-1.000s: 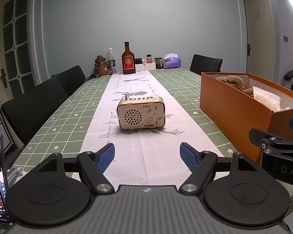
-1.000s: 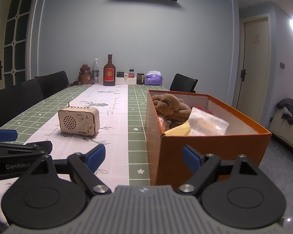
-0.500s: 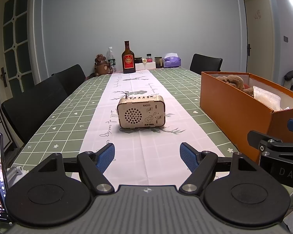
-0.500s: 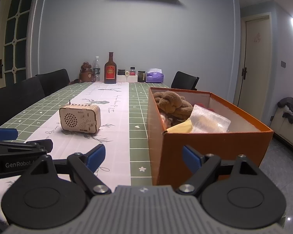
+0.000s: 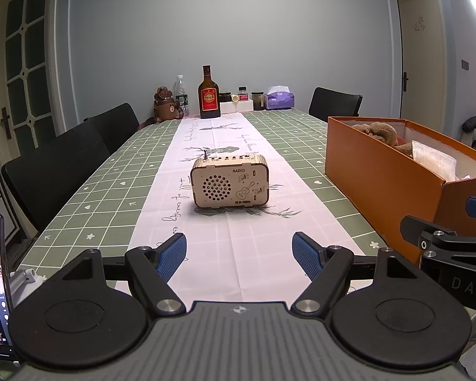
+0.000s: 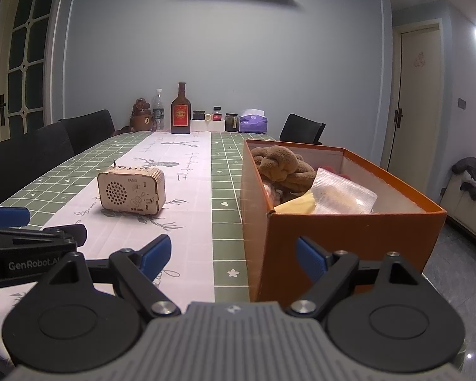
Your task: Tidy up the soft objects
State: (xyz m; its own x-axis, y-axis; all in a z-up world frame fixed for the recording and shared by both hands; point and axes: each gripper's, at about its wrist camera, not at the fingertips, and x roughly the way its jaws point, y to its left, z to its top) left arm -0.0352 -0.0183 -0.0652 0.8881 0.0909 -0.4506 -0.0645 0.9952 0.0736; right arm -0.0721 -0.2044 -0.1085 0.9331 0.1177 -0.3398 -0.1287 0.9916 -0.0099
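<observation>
Both claws spread, empty — only right view shows yellow item (image 6: 296,204) inside orange box (image 6: 349,235).

The radio (image 5: 229,180) stands mid-surface (image 5: 111,184). Right of the radio sits the box (image 6: 349,238), with a plush toy (image 6: 282,165) and packets (image 6: 342,195) in it. Far behind the radio stands a bottle (image 5: 209,95).

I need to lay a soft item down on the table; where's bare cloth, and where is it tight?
Bare: the white runner between the wooden radio and the grippers, and the green cloth left of the radio. The strip between the radio and the orange box is narrower. Crowded: the far end around the brown bottle, and inside the box.
</observation>
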